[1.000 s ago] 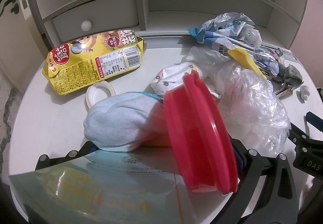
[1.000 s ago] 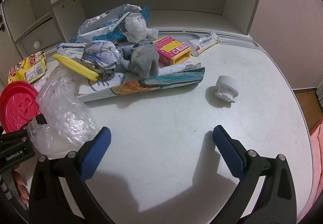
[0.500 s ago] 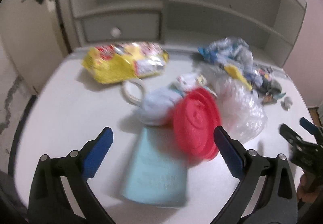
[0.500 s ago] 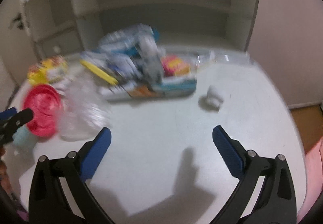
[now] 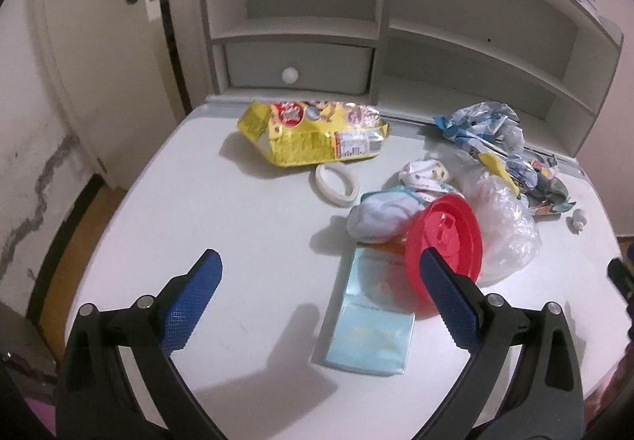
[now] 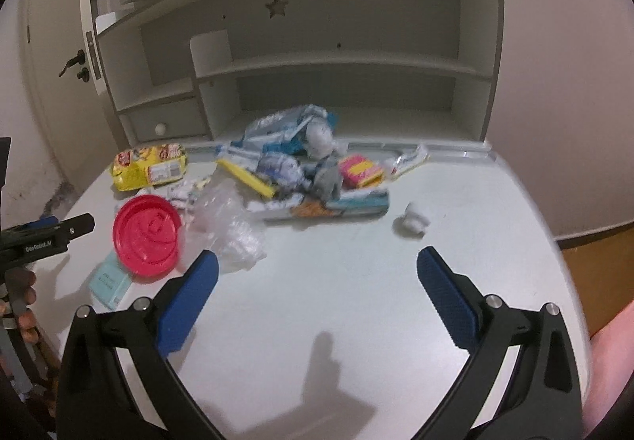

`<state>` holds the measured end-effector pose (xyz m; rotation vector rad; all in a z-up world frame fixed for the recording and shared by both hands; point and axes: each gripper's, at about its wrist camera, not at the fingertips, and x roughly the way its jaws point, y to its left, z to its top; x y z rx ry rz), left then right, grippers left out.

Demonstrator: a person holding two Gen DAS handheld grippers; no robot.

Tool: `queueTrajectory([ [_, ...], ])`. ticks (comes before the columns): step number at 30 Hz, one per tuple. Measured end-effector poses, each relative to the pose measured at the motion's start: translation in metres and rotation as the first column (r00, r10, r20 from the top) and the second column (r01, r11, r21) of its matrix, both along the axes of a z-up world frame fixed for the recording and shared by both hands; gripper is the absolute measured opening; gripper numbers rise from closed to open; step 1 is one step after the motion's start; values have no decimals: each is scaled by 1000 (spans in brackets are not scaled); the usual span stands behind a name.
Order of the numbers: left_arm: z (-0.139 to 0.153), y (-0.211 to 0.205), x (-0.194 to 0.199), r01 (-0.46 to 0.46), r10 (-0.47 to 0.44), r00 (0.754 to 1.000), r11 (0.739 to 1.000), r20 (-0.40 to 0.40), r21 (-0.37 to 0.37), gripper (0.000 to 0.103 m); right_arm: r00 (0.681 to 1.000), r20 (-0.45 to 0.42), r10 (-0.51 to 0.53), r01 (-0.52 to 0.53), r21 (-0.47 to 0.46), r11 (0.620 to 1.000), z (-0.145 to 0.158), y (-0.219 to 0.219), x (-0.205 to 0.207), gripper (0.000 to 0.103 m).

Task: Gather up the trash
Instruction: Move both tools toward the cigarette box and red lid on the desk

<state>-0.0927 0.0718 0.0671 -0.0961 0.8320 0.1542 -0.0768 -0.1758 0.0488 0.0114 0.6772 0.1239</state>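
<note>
1. Both your tools are empty. The left gripper (image 5: 317,291) stands spread wide above the near part of the white desk top (image 5: 206,210), and the right gripper (image 6: 317,283) is splayed just as wide over bare desk, holding nothing.

2. The trash lies in a loose heap toward the back right of the desk, below the white shelf unit (image 5: 380,28). Nearest your left gripper is the round red plastic lid (image 5: 443,242), tilted up on edge and leaning on the crumpled clear plastic bag (image 5: 503,226).

3. The lid looks stiff, light and smooth. Take it across the rim with one finger on each face; a flat-on pinch would probably skate off.

4. The clear bag should be nearly weightless and slippery, and will collapse when squeezed. Bite into a bunched fold, not a stretched sheet.

5. The pale blue flat packet (image 5: 370,311) lies flat on the desk, partly under the lid. It is thin, so you will likely need to lift a free corner or slide it to the edge first.

6. The yellow printed snack bag (image 5: 313,137) lies apart at the back left, with a white tape ring (image 5: 337,184) just beside it. The bag looks crinkly and light; grab its open torn end.

7. The soft white bundle of cloth or tissue (image 5: 380,218) touches the lid and should compress easily, so close firmly on its middle.

8. The small white cap (image 6: 412,222) sits alone on the right, hard and liable to roll.
</note>
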Motion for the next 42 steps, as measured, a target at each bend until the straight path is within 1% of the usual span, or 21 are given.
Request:
queueTrajectory([
  [5,0,6,-9,-18,18,1000,1000,13,26,97,1000,-11,-16,16,-1,1000,-9,7,-3,97],
  [8,-1,10,-11,-34,34,999,999,13,33,97,999,-39,-1,3,43,999,-16,14,2,97],
  [10,-2,13,-13,-41,41,999,999,10,32,97,999,-43,20,-18,48,999,-17,21,4,97],
  [13,-3,17,-15,-54,54,999,998,4,38,97,999,-36,37,-36,30,999,-17,32,7,97],
  [17,-3,20,-15,-77,77,997,996,2,53,97,998,-29,54,-52,59,997,-12,39,16,97],
  [20,-3,23,-18,-83,83,997,995,1,58,97,998,-4,59,-58,48,997,-8,47,18,97],
  [23,-4,27,-19,-92,92,996,993,0,68,97,997,-21,79,-78,51,996,-9,56,23,97],
  [26,-6,31,-18,-109,110,994,992,-12,57,97,995,-23,101,-99,64,993,-7,64,23,97],
  [30,-8,37,-21,-122,123,992,991,-16,53,97,992,-16,126,-125,30,992,-6,75,21,97],
  [33,-9,40,-21,-129,130,991,990,-19,49,97,992,-18,129,-128,18,992,-7,78,20,97],
  [36,-9,42,-22,-132,132,991,991,-19,35,97,992,-13,129,-130,-18,991,-8,81,19,97],
  [42,-8,42,-24,-131,131,991,991,-19,33,97,991,-9,133,-133,-15,991,-7,81,16,97],
])
